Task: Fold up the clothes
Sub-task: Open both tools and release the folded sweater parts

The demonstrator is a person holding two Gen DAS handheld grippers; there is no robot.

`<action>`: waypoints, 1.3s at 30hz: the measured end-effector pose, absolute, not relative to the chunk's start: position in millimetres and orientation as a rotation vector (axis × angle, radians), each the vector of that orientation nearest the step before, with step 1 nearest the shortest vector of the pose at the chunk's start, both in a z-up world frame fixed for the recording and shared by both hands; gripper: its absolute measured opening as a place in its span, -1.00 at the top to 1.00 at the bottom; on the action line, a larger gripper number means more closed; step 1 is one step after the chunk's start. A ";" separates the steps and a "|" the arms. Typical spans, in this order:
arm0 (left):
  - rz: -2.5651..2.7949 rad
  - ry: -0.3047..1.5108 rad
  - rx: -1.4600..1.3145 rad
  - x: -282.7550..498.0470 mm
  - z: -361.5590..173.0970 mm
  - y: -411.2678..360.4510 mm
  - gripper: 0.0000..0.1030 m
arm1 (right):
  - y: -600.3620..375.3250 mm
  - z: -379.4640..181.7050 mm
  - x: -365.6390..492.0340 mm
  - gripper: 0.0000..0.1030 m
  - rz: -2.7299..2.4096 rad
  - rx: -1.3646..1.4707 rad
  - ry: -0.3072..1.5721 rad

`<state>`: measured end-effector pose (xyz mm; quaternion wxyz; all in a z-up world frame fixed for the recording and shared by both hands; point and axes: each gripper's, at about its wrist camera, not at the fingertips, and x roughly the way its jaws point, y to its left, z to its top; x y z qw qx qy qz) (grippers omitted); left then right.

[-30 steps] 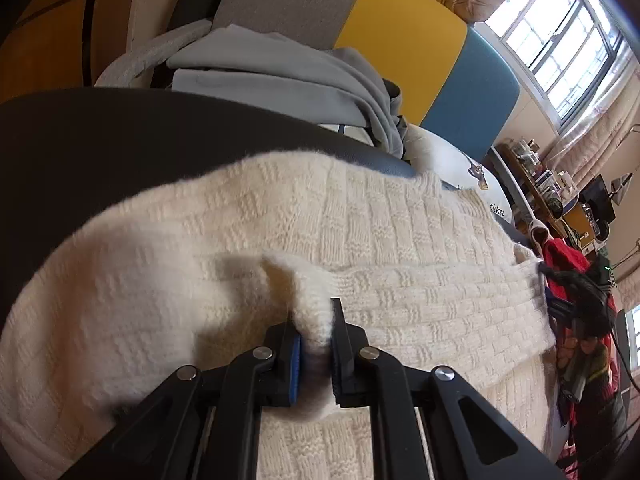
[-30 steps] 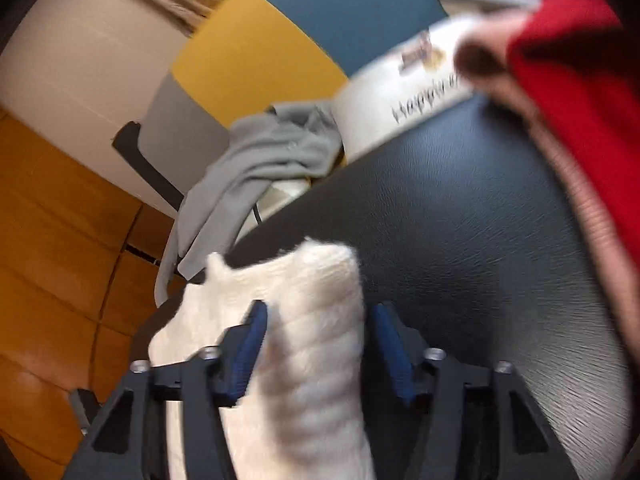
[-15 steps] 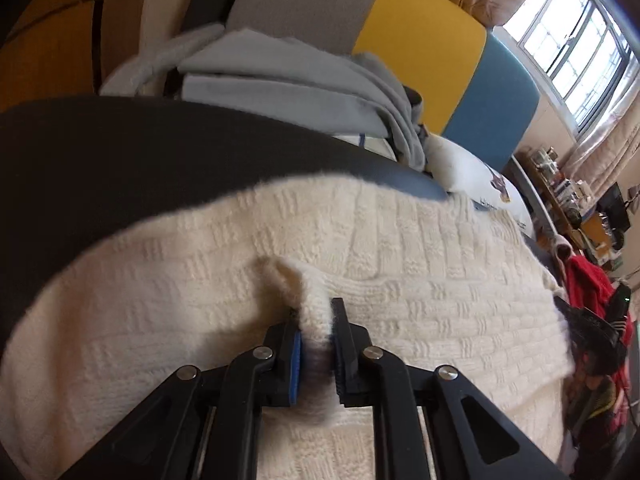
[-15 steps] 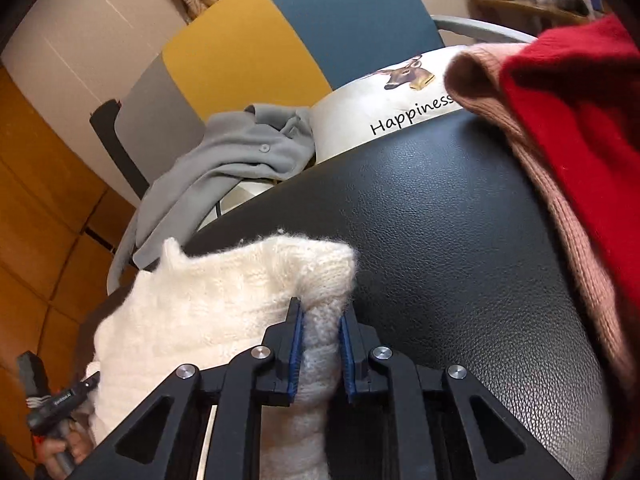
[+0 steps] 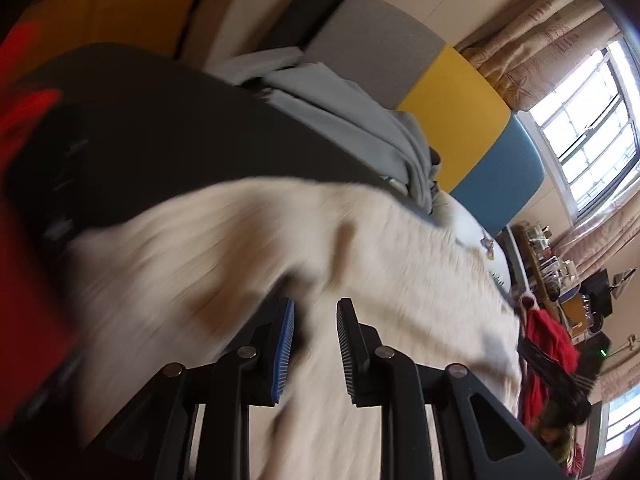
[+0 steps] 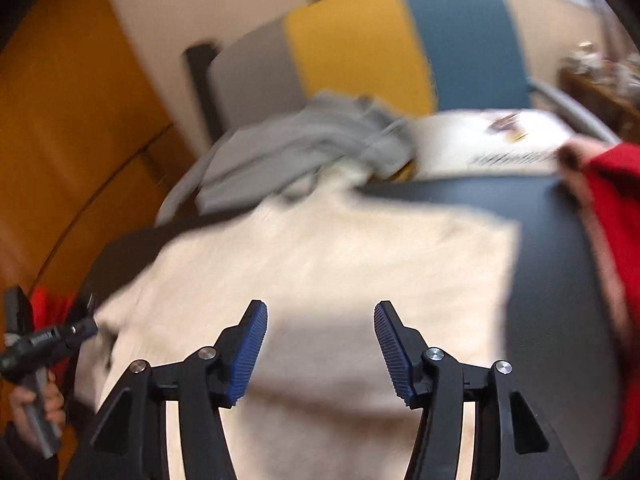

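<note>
A cream knit sweater [image 5: 360, 248] lies spread on the black leather surface [image 5: 140, 140], blurred by motion. My left gripper [image 5: 316, 304] hovers over its near part. Its jaws are opening a little, and no cloth is pinched between the blue pads. In the right wrist view the same sweater [image 6: 320, 256] fills the middle. My right gripper [image 6: 320, 308] stands above it, jaws opening wide with nothing between them. At the far left of that view a hand holds the left gripper [image 6: 44, 340] by the sweater's edge.
A grey garment [image 6: 300, 144] is heaped at the back against a grey, yellow and blue sofa back [image 6: 352, 44]. A white printed cushion [image 6: 492, 140] sits beside it. A red garment [image 6: 616, 232] lies at the right edge of the black surface [image 6: 552, 280].
Both grippers were shut on folds of the cream sweater. They have let go, opened and pulled back, and the sweater now lies loose on the black surface.
</note>
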<state>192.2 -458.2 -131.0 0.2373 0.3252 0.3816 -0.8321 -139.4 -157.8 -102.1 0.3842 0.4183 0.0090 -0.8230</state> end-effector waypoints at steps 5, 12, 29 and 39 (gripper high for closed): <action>-2.205 1.015 0.907 275.4 -137.9 -440.5 0.49 | -173.1 -131.2 -112.3 -0.13 -2.118 1.070 0.105; -2.288 0.539 1.026 278.9 -125.9 -408.8 0.25 | -175.5 -143.1 -116.8 -0.27 -2.093 1.062 0.018; -2.494 -0.223 1.612 209.0 -167.3 -393.4 -0.02 | -171.0 -143.2 -118.0 -0.33 -2.057 1.064 -0.040; -2.481 0.144 1.476 209.6 -166.9 -425.0 0.80 | -171.8 -144.2 -118.6 -0.42 -2.045 1.061 -0.045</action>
